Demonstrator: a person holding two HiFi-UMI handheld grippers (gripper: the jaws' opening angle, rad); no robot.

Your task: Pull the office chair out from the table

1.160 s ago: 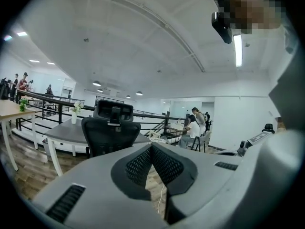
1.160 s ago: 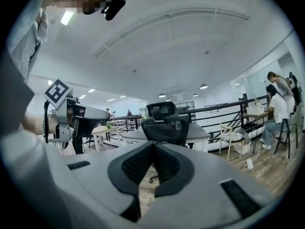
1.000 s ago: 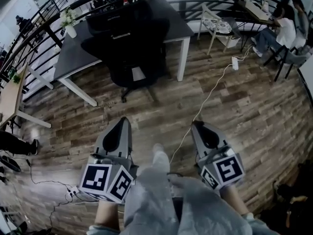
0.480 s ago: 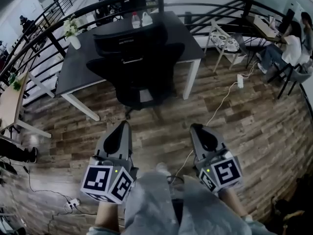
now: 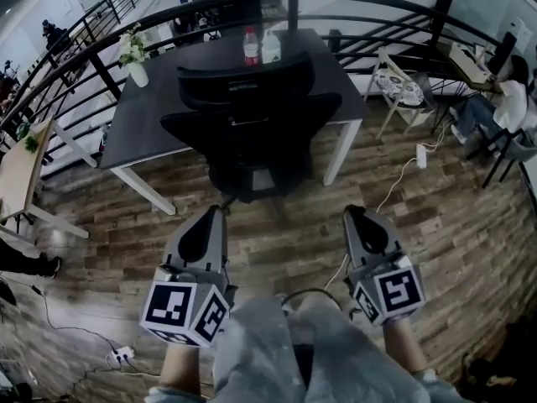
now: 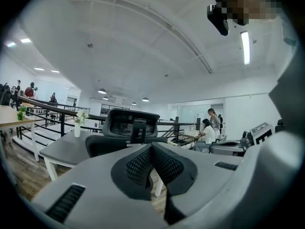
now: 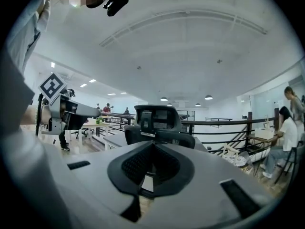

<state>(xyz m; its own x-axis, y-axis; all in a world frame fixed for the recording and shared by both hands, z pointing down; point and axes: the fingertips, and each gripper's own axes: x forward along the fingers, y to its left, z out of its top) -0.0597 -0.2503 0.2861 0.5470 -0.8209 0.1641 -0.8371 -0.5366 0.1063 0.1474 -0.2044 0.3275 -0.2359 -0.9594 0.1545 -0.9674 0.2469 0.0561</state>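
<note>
L gripper (image 5: pixel 215 212): jaws pressed together, empty; short of table's (image 5: pixel 138 120) near edge, left of centre. Office chair (image 5: pixel 252 137): black, headrest (image 5: pixel 243 78) + wide backrest (image 5: pixel 294 116), back facing grippers, tucked at table's near edge, mid; lies dead ahead, backrest running left-right between both grippers' lines. R gripper (image 5: pixel 353 214): jaws pressed together, empty; short of table's right leg (image 5: pixel 340 154). Approx. equally near; neither touches chair.
</note>
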